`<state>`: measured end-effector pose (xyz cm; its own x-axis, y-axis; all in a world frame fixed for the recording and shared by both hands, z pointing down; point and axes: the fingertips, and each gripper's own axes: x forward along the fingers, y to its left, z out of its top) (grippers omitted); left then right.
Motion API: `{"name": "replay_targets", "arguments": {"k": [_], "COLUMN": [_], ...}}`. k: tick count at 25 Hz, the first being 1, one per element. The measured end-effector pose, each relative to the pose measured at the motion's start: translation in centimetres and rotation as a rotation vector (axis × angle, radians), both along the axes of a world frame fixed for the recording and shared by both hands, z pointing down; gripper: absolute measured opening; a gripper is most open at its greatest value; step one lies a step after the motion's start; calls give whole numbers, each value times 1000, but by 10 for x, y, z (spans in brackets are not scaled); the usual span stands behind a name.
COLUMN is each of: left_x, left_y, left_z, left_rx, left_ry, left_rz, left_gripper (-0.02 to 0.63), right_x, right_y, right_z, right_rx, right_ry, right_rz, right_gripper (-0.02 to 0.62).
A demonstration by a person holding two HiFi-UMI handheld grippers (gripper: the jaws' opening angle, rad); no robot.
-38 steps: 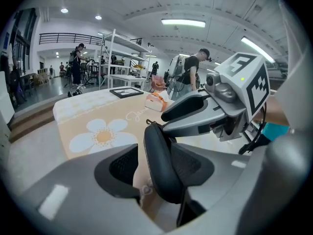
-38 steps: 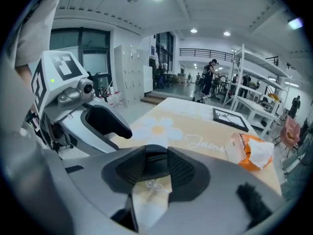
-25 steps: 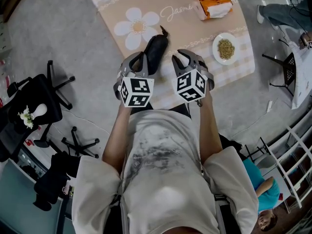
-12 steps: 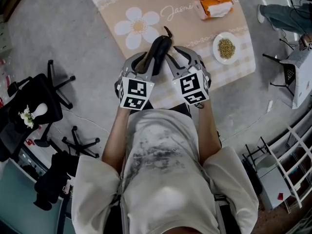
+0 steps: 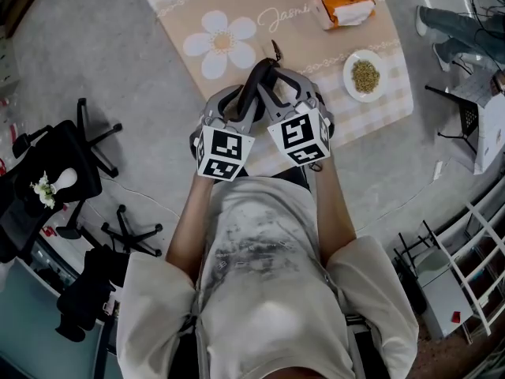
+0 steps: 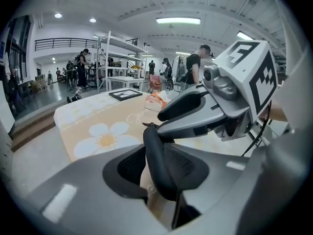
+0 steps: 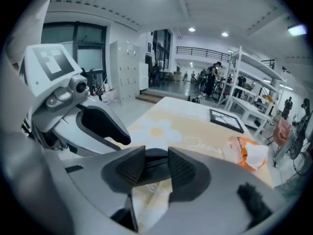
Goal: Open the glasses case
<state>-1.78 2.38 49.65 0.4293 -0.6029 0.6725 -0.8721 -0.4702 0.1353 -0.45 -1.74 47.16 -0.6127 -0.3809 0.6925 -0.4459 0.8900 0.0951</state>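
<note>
Now L hand-held gripper (image 6: pixel 157 164), R hand-held gripper (image 7: pixel 156 168) opening; glasses case (image 5: pixel 259 83) btwn jaws.

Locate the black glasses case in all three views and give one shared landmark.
Head view: glasses case upper centre, standing tilted.
Left gripper view: glasses case low centre, edge-on.
Right gripper view: glasses case low centre.
Shared landmark: the daisy print, in all three.
</note>
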Motion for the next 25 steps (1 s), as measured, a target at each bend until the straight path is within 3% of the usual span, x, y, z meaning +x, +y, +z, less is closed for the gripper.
{"name": "replay_targets", "arguments": {"k": [4,11,20,25], "left_x": [3,10,-3,-6], "left_y": [2,3,1,1], "left_z": [0,2,9,11], "left_rx": [-1,-33,-73,-75], "left_ry": [-2,-6,-3,-29], "left_rz": [-3,20,-21,-50], "left_gripper": [127,169,204,216], "right_x": [1,3,5,7], "right_y": [0,-1,2,4], "right_z": [8,9,11,12], "right_rx": [9,-13,-28,2], "right_ry": [36,5,1,56], "right_rz": [-5,2,-2,-12], "right_gripper": [153,153,153,153]}}
